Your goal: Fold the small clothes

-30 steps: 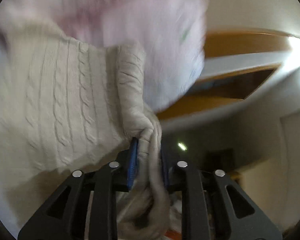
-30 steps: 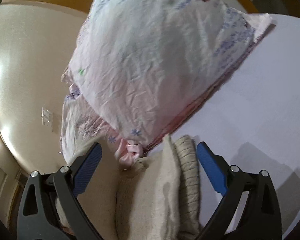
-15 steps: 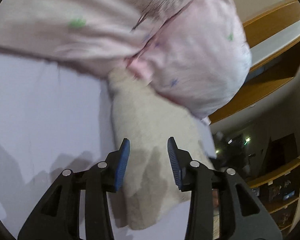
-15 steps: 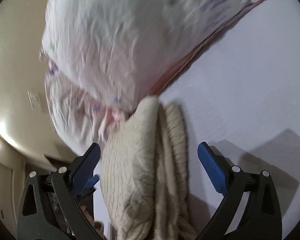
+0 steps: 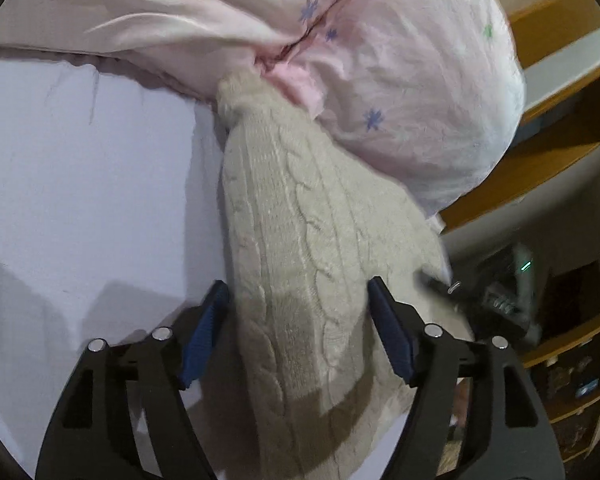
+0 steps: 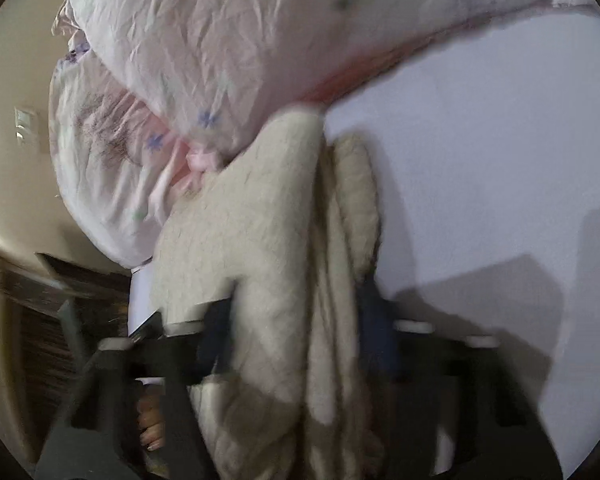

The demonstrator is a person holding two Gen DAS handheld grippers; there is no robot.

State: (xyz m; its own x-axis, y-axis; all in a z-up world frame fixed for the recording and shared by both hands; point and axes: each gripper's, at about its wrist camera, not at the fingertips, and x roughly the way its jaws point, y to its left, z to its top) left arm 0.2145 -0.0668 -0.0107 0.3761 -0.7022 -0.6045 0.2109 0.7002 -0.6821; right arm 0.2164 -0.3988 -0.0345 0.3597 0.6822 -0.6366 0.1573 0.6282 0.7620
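A cream cable-knit garment [image 5: 300, 248] lies folded in a thick bundle on the white bed sheet [image 5: 80, 200], its far end against a pink flowered pillow [image 5: 400, 80]. My left gripper [image 5: 298, 320] is open, its blue-padded jaws on either side of the bundle without pinching it. In the right wrist view the same knit bundle [image 6: 268, 240] fills the middle. My right gripper [image 6: 296, 344] is blurred by motion, with its jaws close against the bundle's two sides.
The pink pillow [image 6: 240, 40] takes up the far side of the bed. White sheet [image 6: 480, 160] extends beside the bundle. Wooden shelving [image 5: 560, 128] and dark furniture stand beyond the bed edge. A hand [image 6: 152, 428] shows low in the right wrist view.
The left gripper let go of the knit garment and opened wide around it. The bundle came down onto the sheet by the pillow. The right jaws moved inward against the bundle.
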